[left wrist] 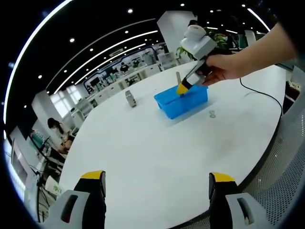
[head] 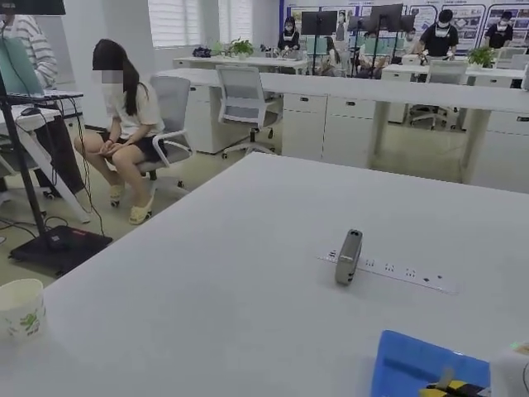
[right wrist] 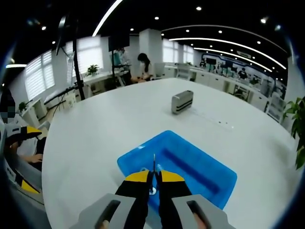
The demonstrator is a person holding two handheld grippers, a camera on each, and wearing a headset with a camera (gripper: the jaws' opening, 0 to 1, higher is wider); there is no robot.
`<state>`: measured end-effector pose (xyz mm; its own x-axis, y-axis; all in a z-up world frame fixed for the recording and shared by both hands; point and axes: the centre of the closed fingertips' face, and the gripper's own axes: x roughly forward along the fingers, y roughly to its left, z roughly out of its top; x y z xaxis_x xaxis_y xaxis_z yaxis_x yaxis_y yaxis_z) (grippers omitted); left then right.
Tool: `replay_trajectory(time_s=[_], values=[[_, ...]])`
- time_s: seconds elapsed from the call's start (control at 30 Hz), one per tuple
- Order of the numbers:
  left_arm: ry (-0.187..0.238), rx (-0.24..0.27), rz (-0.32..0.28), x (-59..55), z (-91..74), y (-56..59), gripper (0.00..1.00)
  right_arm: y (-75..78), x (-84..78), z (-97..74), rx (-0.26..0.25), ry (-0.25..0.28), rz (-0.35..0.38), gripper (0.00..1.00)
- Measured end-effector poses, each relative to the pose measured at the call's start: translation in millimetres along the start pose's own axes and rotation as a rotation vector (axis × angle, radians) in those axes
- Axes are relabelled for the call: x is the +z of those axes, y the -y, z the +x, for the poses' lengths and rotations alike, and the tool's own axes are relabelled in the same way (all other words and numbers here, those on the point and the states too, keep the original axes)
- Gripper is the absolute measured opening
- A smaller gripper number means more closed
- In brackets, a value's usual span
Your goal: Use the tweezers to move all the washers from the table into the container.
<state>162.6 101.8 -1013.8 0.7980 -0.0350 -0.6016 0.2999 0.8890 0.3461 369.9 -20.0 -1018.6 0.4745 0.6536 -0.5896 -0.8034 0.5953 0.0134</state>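
As seen from the head view, looks across a white tabletop (head: 207,289): blue container (head: 413,360) well in from the far edge, with the yellow-tipped right gripper (head: 450,387) over it. Grey box (head: 348,256) and power strip (head: 397,271) farther toward the far edge, paper cup (head: 21,308) by the left edge.

From the left gripper view, finds the left gripper (left wrist: 157,180) with jaws wide apart and empty, near an edge of the tabletop. Farther in, a hand (left wrist: 224,67) holding the right gripper at the container. Just beside the container, toward the curved edge, at least one washer (left wrist: 212,113) lying flat on the bare top.

From the right gripper view, finds jaws pinched narrow on the tweezers (right wrist: 153,167), tips aimed into the container. Cannot tell whether a washer sits at the tips.

Judged small, light, hard and slick: likely to skid or flip if pressed from above. Best taken across the ring's band, one tweezer tip through the hole, the other on the outer edge, with a gentle squeeze
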Motion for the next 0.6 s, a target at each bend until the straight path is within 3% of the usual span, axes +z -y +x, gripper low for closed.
replay_trajectory(time_s=[0.6], values=[[0.030,-0.007,0.000,5.3,-2.6,1.5,0.92,-3.9,32.9,-28.6,-0.021,0.058,-0.052,0.02]])
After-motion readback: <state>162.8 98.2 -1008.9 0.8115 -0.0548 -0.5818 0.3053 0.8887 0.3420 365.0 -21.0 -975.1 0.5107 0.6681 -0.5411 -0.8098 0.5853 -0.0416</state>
